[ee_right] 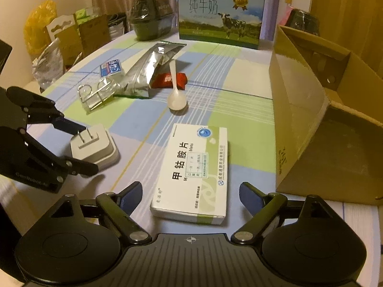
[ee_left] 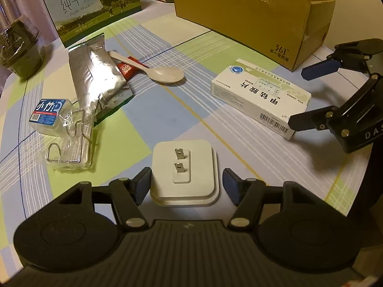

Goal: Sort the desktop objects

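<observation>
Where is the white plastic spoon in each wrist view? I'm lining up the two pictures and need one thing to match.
Left wrist view: the white plastic spoon lies above centre, its handle on the red packet, right of the foil pouch.
Right wrist view: the spoon lies left of centre, bowl nearest the camera, beyond the medicine box.
Shared landmark: the milk carton at the far table edge.

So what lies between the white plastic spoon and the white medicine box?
Only bare checked tablecloth between white plastic spoon and white medicine box, per right wrist view.
</observation>
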